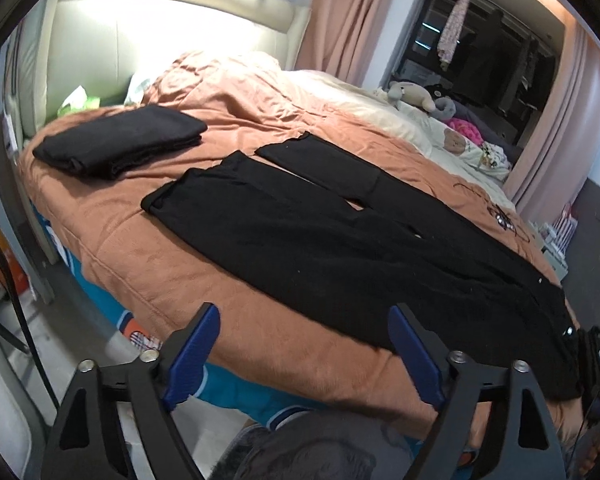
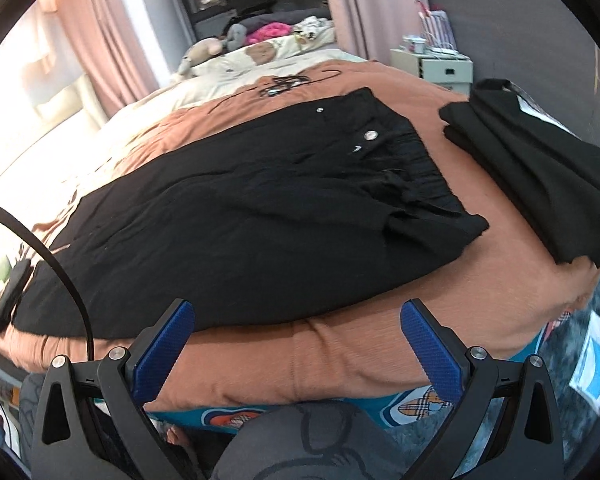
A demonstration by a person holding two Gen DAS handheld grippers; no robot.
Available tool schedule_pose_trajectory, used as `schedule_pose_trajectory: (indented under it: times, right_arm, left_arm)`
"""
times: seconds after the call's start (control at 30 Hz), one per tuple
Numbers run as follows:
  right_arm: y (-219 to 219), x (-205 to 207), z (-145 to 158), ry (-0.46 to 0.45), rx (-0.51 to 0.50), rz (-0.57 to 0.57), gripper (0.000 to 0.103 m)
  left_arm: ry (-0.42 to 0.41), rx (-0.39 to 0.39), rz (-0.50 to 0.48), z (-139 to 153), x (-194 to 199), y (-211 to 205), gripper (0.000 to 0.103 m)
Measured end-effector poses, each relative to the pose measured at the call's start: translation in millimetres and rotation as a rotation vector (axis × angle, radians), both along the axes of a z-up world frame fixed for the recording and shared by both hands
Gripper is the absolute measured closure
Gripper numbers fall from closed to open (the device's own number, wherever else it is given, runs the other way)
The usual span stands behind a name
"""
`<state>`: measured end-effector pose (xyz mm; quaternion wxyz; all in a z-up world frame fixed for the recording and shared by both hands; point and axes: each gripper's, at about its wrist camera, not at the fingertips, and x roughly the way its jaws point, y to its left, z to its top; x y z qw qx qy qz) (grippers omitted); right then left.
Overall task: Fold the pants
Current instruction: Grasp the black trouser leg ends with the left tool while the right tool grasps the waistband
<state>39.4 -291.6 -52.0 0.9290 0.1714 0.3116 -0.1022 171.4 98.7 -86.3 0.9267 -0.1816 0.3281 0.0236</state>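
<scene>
Black pants (image 1: 340, 232) lie spread flat on the orange bed cover (image 1: 148, 264), legs pointing toward the headboard, waistband at the right. In the right wrist view the pants (image 2: 240, 220) show their waistband with a metal button (image 2: 370, 135). My left gripper (image 1: 304, 324) is open and empty, hovering at the bed's near edge beside the pant leg. My right gripper (image 2: 298, 320) is open and empty, just short of the pants' near edge.
A folded black garment (image 1: 120, 142) lies on the bed near the headboard. Another black folded garment (image 2: 540, 172) lies right of the waistband. Stuffed toys (image 1: 412, 94) and a cream blanket sit at the far side. A white nightstand (image 2: 432, 66) stands beyond.
</scene>
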Motion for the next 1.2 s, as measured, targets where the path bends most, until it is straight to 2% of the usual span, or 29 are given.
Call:
schedule_pose_trajectory:
  times: [0.13,0.27,0.53,0.77,0.97,1.1,1.17,1.2]
  right_arm:
    - [-10,3,-6,0.026,0.038,-0.031,0.000]
    - [-21,14,-13,0.061,0.105,-0.057,0.010]
    - [-30,25,-21,0.100,0.132,-0.118,0.012]
    - [-44,34,-34,0.104,0.211,-0.167,0.012]
    - [-53,39,-43,0.116,0.250,-0.192,0.013]
    - [-60,47,-48,0.117,0.280,-0.228,0.020]
    - [-65,51,-51,0.106,0.301,-0.249,0.021]
    - [-67,51,-51,0.099,0.308,-0.257,0.022]
  left_arm:
    - [0.023,-0.054,0.021,-8,19,15,0.025]
    - [0.050,-0.120,0.070,-19,35,37,0.031]
    - [0.108,-0.250,0.140,-49,69,74,0.043]
    - [0.165,-0.305,0.175,-72,91,90,0.047]
    - [0.169,-0.348,0.200,-80,102,102,0.050]
    - [0.165,-0.370,0.218,-80,109,113,0.051]
    - [0.168,-0.351,0.227,-79,116,117,0.055]
    - [0.176,-0.337,0.233,-79,121,119,0.063]
